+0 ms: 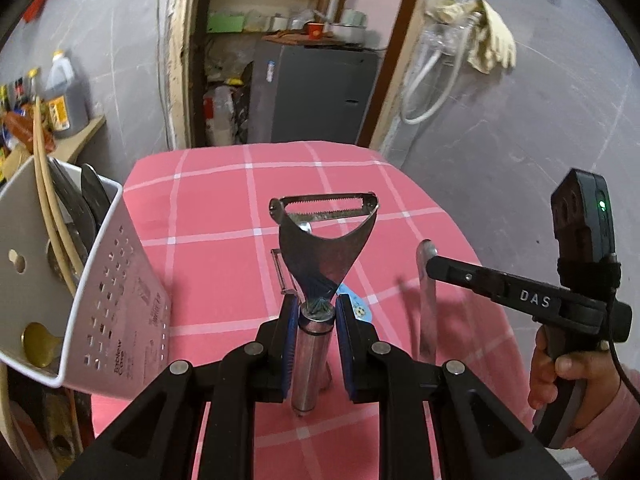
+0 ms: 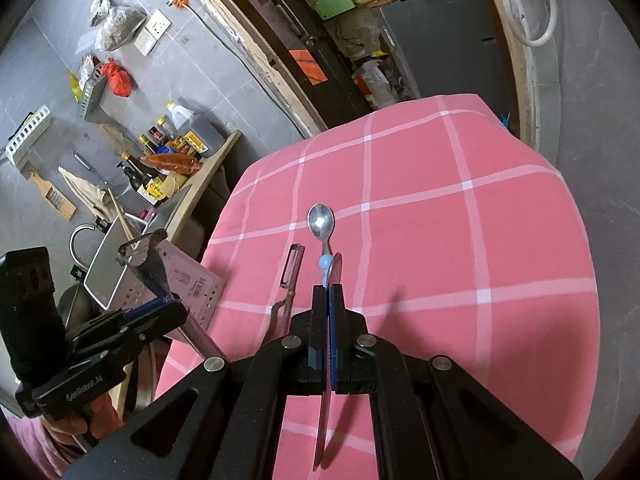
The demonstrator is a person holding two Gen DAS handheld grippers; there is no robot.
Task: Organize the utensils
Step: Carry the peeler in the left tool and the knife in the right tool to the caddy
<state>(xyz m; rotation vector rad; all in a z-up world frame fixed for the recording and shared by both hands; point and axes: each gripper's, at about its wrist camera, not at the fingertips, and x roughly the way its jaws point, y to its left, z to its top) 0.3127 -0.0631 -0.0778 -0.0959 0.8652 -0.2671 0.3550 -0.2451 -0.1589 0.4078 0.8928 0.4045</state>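
Clamped in the left gripper [image 1: 316,312], a steel Y-peeler [image 1: 326,236] stands with its handle running back toward the camera and its serrated blade pointing away, beside the white utensil caddy [image 1: 120,280]. Rightward, the right gripper [image 2: 329,296] pinches a flat metal utensil [image 2: 326,400] lengthwise above the pink checked tablecloth [image 2: 440,220], where a slim peeler [image 2: 291,276] and a spoon [image 2: 321,222] lie.

A pink checked tablecloth [image 1: 224,216] covers the table. Behind it, a dark grey cabinet [image 1: 320,96] stands in a cluttered doorway. A cream glove [image 1: 494,40] and a white hose [image 1: 430,88] hang on the grey wall, and sauce bottles [image 2: 176,148] crowd a wooden shelf [image 2: 216,160].
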